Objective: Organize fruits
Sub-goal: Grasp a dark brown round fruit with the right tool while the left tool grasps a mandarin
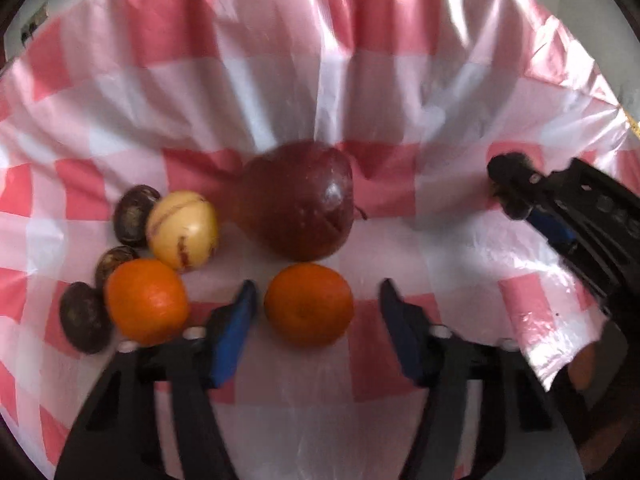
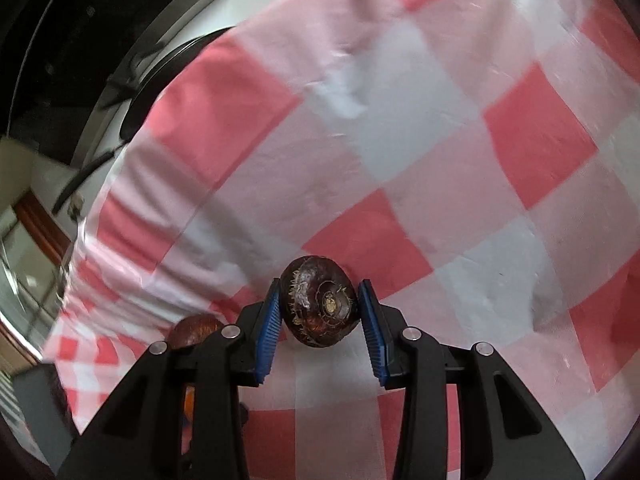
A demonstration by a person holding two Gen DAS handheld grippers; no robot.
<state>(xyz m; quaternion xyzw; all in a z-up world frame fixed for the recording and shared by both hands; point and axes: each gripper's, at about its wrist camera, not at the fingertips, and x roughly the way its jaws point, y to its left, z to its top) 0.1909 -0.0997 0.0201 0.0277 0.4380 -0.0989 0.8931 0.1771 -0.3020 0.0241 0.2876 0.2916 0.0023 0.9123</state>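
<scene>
In the left wrist view an orange [image 1: 309, 304] lies between the blue pads of my left gripper [image 1: 318, 300]. A gap shows on each side of it, so the jaws stand open around it. Beyond it sits a dark red apple [image 1: 300, 204]. To the left cluster a second orange [image 1: 146, 300], a yellow striped fruit [image 1: 182, 230] and three dark brown water chestnuts [image 1: 134, 214]. In the right wrist view my right gripper [image 2: 320, 306] is shut on another water chestnut [image 2: 318, 300], held above the cloth. That gripper [image 1: 510, 186] also shows at the right of the left wrist view.
A pink-and-white checked plastic cloth [image 1: 320, 88] covers the table, wrinkled at the back and lifted at its right edge [image 1: 560, 352]. A brownish fruit [image 2: 196, 330] peeks out behind my right gripper's left finger. Dark furniture and a metal rim [image 2: 100, 92] lie past the table's left edge.
</scene>
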